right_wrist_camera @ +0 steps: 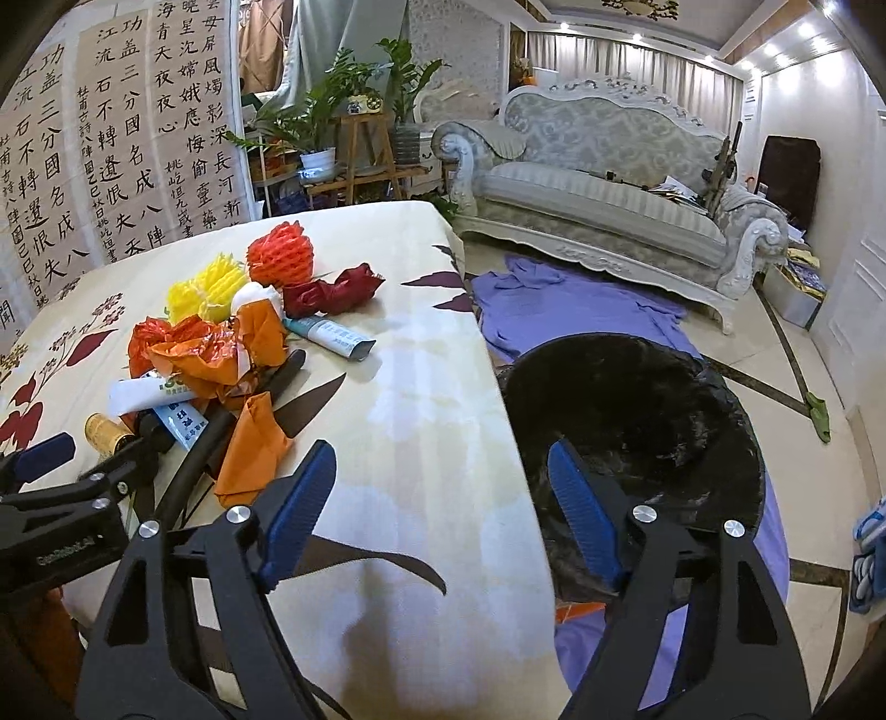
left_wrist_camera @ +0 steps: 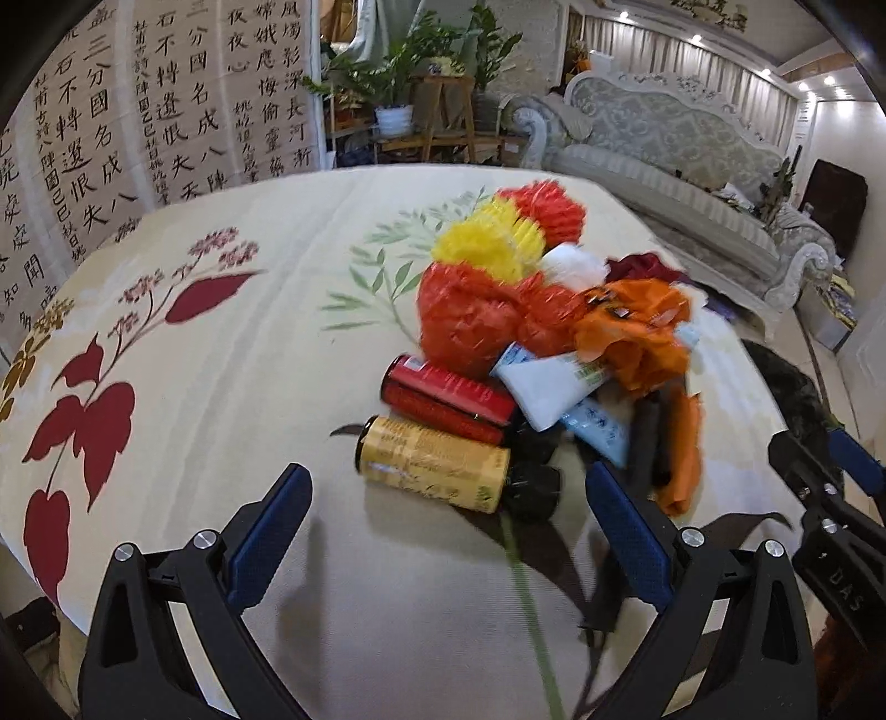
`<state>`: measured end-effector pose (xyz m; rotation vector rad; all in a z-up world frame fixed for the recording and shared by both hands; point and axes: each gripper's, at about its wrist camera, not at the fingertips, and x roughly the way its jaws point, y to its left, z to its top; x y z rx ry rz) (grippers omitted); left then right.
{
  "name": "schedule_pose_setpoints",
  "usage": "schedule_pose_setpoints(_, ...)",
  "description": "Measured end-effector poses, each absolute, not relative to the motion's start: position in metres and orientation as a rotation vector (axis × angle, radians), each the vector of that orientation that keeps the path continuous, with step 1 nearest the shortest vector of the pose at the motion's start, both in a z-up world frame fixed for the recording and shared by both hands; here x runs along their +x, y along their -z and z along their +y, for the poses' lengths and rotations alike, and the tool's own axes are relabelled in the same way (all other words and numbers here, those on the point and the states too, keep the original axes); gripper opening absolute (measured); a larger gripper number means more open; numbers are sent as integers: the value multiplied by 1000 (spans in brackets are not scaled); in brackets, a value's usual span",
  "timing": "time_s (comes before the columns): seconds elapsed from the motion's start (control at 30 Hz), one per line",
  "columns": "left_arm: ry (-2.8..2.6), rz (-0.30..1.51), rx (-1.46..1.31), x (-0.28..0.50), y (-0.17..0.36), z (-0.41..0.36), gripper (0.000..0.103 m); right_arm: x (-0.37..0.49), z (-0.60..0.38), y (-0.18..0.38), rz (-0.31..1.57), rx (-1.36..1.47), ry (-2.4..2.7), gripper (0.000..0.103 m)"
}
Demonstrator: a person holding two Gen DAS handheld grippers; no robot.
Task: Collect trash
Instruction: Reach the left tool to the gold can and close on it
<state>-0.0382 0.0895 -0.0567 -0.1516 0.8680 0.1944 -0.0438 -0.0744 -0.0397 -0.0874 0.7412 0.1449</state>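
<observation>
My left gripper [left_wrist_camera: 448, 504] hangs spread and empty over the bench [left_wrist_camera: 232, 387]; the yellow bottle [left_wrist_camera: 432, 462] lies just beyond its fingertips. My right gripper [right_wrist_camera: 443, 493] is also spread, holding nothing, straddling the bench edge beside the black trash bag [right_wrist_camera: 637, 410]. Farther back is the trash pile: red bottle [left_wrist_camera: 448, 399], tubes, orange wrappers [left_wrist_camera: 631, 338], foam nets, somewhat blurred.

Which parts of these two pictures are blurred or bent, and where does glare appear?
Left wrist view: the trash pile is smeared by motion, the yellow can less so; the tablecloth edge bows from the fisheye. Right wrist view: sharper; ceiling spotlights glare, and a pale sheen lies on the tablecloth.
</observation>
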Motion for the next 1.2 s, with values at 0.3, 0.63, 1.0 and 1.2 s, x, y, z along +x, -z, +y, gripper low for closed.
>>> schedule_pose_setpoints(0.3,-218,875,-152,-48,62,102,96,-39,-64,63,781,-107,-170,77)
schedule_pose_setpoints(0.63,-244,886,-137,-61,63,115,96,-40,-64,63,769,-107,-174,78)
schedule_pose_setpoints(1.0,-202,856,-179,-54,55,110,96,-40,-64,63,769,-105,-175,79)
schedule_pose_setpoints(1.2,-234,855,-143,-47,62,118,74,-41,-64,64,768,-104,-175,79)
